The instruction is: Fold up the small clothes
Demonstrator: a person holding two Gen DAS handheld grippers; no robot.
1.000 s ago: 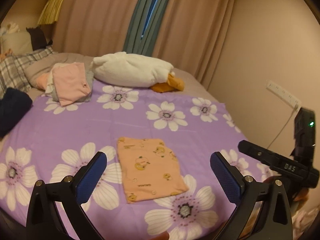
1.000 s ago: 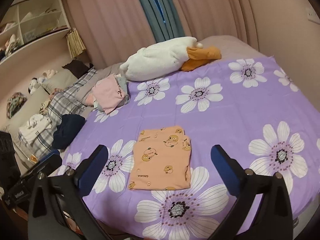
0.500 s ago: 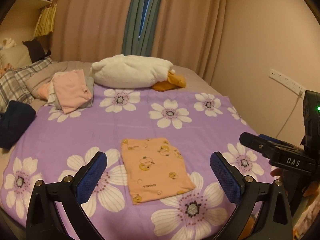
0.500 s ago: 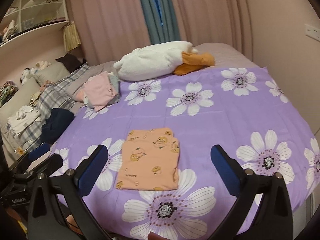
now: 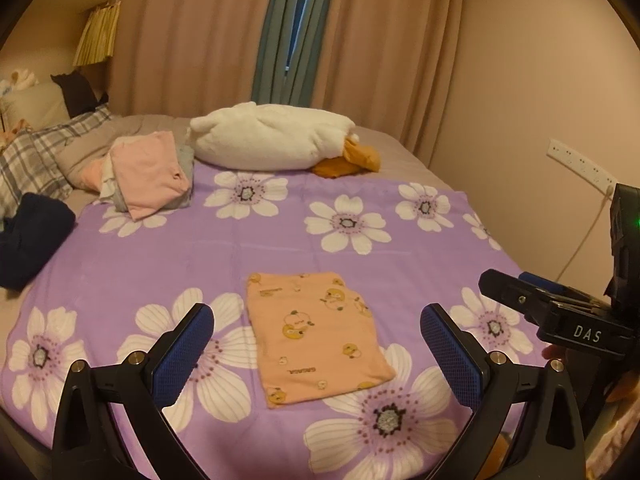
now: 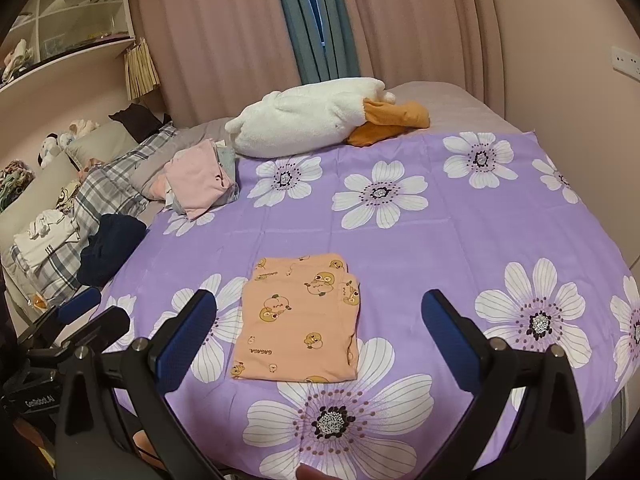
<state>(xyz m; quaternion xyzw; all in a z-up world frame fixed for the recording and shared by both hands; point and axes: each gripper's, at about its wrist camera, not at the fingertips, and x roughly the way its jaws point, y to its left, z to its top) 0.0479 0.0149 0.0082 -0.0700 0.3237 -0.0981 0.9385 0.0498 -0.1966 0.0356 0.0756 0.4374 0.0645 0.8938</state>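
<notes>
A small peach garment (image 6: 298,318) lies folded into a neat rectangle near the front edge of a bed, on a purple sheet with white flowers (image 6: 460,232). Both hand-held grippers hover above the bed edge, apart from the cloth. The left gripper (image 5: 316,344) has its jaws spread wide and holds nothing; the right gripper (image 6: 320,330) is likewise wide open and empty.

The likely risk from here is undoing the fold: pinching only the top layer would let the lower layers slide or fall open when lifted. Dragging it could also bunch the loose sheet.

The garment is thin, soft cotton printed with small cartoon ducks and lettering. Its upper right corner shows stepped layers. A pile of pink and grey folded clothes (image 6: 200,182) sits well apart, beside a white plush duck (image 6: 312,120).
</notes>
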